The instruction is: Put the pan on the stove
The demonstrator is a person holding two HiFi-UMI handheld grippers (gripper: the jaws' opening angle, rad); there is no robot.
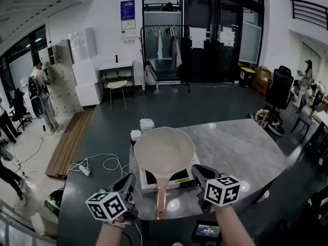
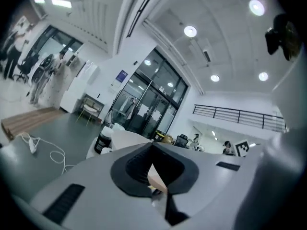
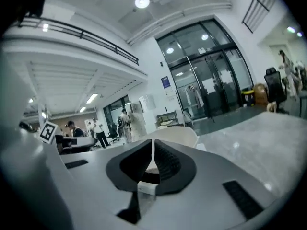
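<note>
A cream pan (image 1: 164,150) with a copper handle (image 1: 161,202) sits on a white and black stove (image 1: 180,179) near the front edge of the grey marble table (image 1: 241,147). The handle points toward me. My left gripper (image 1: 128,181) is to the left of the handle, and its jaws are shut with nothing between them. My right gripper (image 1: 198,172) is to the right of the handle, also shut and empty. In the left gripper view the shut gripper (image 2: 152,147) points past the pan (image 2: 127,139). In the right gripper view the gripper (image 3: 153,143) is shut, with the pan (image 3: 178,135) just beyond it.
Two small containers (image 1: 146,125) (image 1: 135,135) stand on the table behind the pan. A power strip with a white cable (image 1: 84,169) lies on the floor to the left. A black device with a screen (image 1: 206,231) is below the table's front edge. People stand at the far left.
</note>
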